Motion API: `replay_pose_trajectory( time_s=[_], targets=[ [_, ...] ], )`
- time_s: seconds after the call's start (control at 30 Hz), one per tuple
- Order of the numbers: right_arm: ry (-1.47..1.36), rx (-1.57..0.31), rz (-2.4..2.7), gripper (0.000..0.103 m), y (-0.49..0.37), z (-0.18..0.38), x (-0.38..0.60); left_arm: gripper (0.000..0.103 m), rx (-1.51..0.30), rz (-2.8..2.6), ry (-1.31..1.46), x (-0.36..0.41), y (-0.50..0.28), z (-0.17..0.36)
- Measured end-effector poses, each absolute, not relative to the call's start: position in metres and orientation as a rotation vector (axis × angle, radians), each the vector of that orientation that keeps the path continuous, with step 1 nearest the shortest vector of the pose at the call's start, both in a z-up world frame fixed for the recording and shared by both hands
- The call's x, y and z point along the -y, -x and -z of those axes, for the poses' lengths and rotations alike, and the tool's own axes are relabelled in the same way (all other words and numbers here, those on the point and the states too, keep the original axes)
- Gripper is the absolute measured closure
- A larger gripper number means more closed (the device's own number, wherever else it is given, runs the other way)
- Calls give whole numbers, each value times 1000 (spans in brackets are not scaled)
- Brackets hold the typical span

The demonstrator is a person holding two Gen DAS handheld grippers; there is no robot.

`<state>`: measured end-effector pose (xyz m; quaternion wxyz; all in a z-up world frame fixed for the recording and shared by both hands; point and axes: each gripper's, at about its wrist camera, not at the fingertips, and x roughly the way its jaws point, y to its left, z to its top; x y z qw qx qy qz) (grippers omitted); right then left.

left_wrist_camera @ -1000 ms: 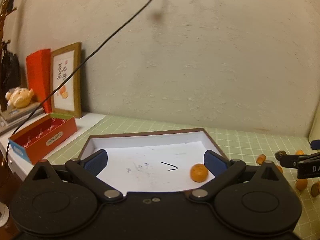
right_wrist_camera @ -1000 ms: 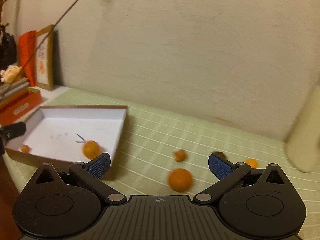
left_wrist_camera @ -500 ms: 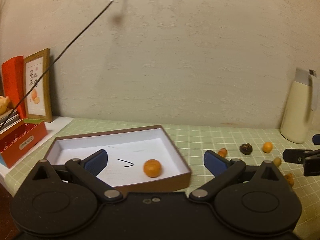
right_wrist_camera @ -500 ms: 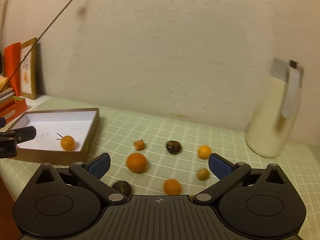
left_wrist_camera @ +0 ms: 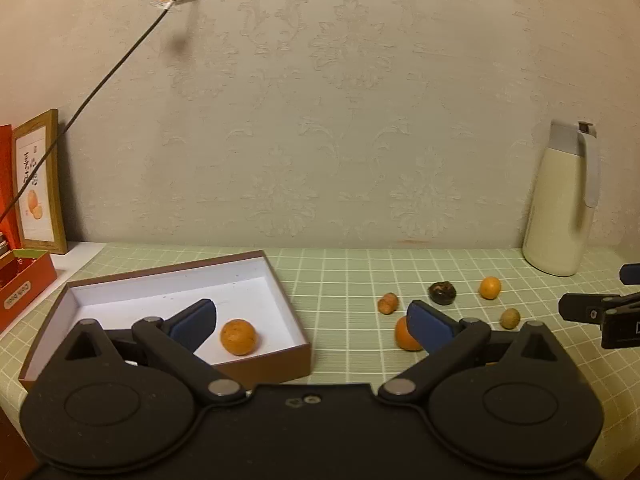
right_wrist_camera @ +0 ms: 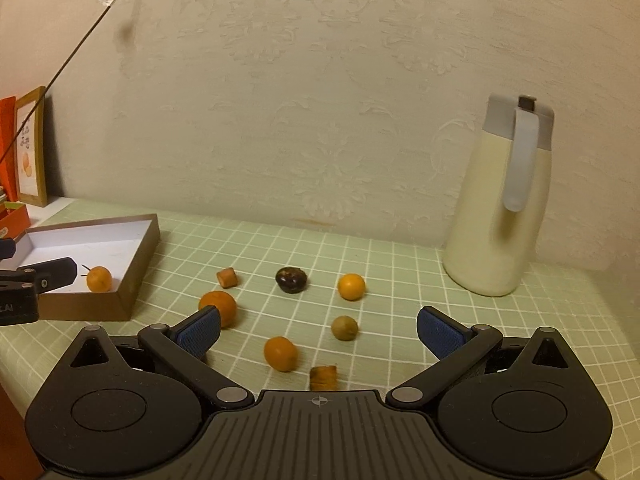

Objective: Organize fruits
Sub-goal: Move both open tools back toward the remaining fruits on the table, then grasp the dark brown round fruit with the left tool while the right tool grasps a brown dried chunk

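A brown box with a white inside point(left_wrist_camera: 120, 300) sits at the left and holds one orange fruit point(left_wrist_camera: 238, 337); the box also shows in the right wrist view point(right_wrist_camera: 132, 268). Several fruits lie loose on the green grid mat: orange ones point(right_wrist_camera: 218, 307) point(right_wrist_camera: 351, 286) point(right_wrist_camera: 280, 353), a dark one point(right_wrist_camera: 291, 279), a small greenish one point(right_wrist_camera: 344, 328) and brown pieces point(right_wrist_camera: 227, 278) point(right_wrist_camera: 323, 376). My left gripper point(left_wrist_camera: 312, 322) is open and empty above the box's right end. My right gripper point(right_wrist_camera: 318, 330) is open and empty above the loose fruits.
A cream thermos jug point(right_wrist_camera: 502, 204) stands at the back right by the wall. A framed picture point(left_wrist_camera: 38, 184) and a red box point(left_wrist_camera: 24, 280) stand at the far left. A black cable point(left_wrist_camera: 100, 80) hangs from the wall socket.
Both grippers have swung to the right: the box has slid left in both views and the loose fruits and jug have come into view. Both stay open.
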<state>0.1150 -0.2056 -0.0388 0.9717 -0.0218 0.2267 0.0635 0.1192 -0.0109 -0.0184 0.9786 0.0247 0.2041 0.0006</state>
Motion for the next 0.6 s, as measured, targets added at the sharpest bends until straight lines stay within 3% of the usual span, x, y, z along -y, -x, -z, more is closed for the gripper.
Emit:
replay_pose_trajectory(
  time_s=[0.37, 0.53, 0.6],
  targets=[
    [67, -475, -124, 0, -113, 49, 213, 12, -459, 54, -86, 38, -123, 33],
    [68, -500, -133, 0, -117, 58, 215, 23, -508, 69, -93, 46, -131, 45],
    [70, -517, -133, 12, -120, 64, 215, 25, -527, 74, -96, 49, -135, 49]
  ],
)
